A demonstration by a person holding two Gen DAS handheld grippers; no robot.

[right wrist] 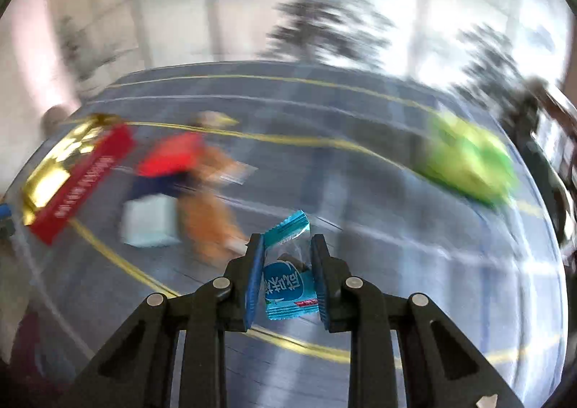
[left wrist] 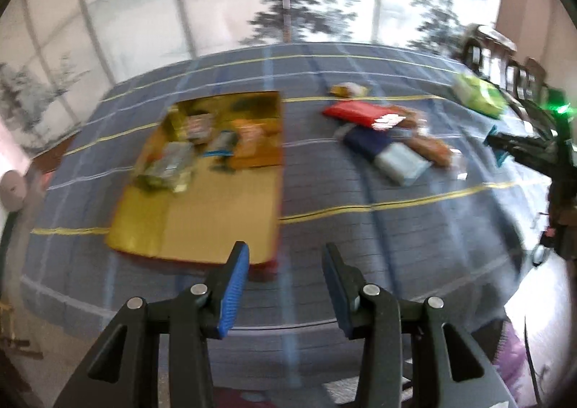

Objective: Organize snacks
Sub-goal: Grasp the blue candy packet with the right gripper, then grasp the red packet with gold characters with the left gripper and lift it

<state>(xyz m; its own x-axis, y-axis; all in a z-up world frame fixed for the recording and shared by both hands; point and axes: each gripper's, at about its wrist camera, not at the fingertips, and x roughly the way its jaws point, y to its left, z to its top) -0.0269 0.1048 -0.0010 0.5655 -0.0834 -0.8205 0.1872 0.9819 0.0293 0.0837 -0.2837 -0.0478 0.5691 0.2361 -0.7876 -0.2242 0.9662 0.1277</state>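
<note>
Right tool (right wrist: 286, 276) is clamping a small teal snack packet (right wrist: 288, 285) between its blue pads, holding it up over the worktop (right wrist: 360, 245); that view is blurring heavily. Left tool (left wrist: 285, 285) is hanging with its fingers apart and nothing between them, above the checked blue cloth (left wrist: 360, 227). Gold tray (left wrist: 216, 220) with a red outer side is lying on the cloth to the left, carrying several wrapped snacks (left wrist: 202, 148) in its far half. Loose pile of snacks (left wrist: 382, 134) is sitting right of the tray, well apart from it: red, dark blue, pale blue and orange packs overlapping. Green bag (left wrist: 478, 96) is lying at the far right edge.
</note>
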